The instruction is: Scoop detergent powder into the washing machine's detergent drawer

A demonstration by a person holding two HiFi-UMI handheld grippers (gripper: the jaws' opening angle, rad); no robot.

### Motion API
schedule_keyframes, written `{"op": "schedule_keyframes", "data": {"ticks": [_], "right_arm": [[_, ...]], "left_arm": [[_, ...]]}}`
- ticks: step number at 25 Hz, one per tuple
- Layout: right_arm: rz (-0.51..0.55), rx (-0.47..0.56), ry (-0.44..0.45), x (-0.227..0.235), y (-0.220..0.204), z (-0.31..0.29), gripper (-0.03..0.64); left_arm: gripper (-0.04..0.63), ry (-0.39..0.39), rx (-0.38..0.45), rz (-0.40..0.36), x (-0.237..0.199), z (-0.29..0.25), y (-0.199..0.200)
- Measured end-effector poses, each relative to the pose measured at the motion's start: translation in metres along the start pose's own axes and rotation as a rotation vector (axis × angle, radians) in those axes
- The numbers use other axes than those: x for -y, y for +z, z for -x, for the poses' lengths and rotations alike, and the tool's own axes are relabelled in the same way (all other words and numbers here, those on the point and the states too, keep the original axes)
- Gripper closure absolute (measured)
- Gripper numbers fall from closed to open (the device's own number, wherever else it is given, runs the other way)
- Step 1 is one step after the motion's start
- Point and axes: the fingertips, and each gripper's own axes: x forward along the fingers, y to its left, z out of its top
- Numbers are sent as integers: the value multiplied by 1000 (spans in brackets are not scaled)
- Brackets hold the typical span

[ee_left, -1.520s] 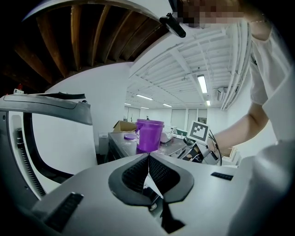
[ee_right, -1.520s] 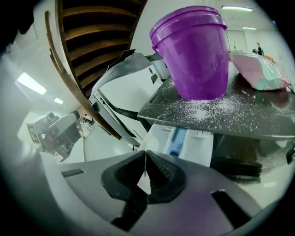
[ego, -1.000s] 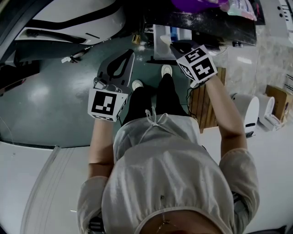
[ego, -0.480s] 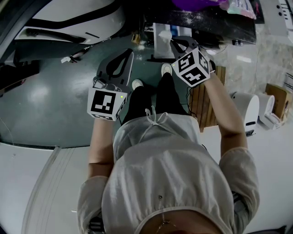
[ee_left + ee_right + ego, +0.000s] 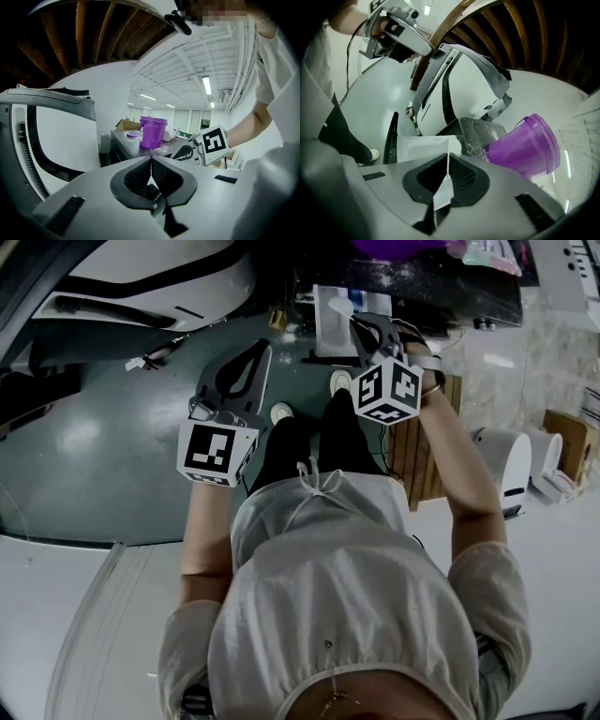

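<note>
Right gripper view: right fingers [image 5: 465, 176] pinch white scoop [image 5: 423, 146]; left fingers [image 5: 135, 181] pressed together.

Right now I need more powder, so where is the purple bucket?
The purple bucket stands on the dark powder-strewn counter, at the head view's top edge, just beyond the right gripper.

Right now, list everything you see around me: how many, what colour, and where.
counter: one, dark, ahead.
bucket: one, purple, on the counter.
powder: white grains, spilled beside the bucket.
drawer: one, white, sticking out at the counter's front.
cardboard box: one, brown, far right.
scoop: one, white, in the right tool.
shoes: two, white, on the floor.
left tool: grey, shut, empty.
right tool: grey, shut on the scoop, by the drawer.
</note>
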Motion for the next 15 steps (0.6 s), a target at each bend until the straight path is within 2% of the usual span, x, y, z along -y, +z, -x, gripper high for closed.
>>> {"op": "schedule_keyframes", "data": {"ticks": [10, 15], "right_arm": [[199, 34, -203, 12, 7, 15, 601], [232, 24, -228, 10, 7, 16, 601]], "left_arm": [[574, -10, 6, -10, 4, 4, 3], [574, -15, 4, -15, 4, 6, 2]]}}
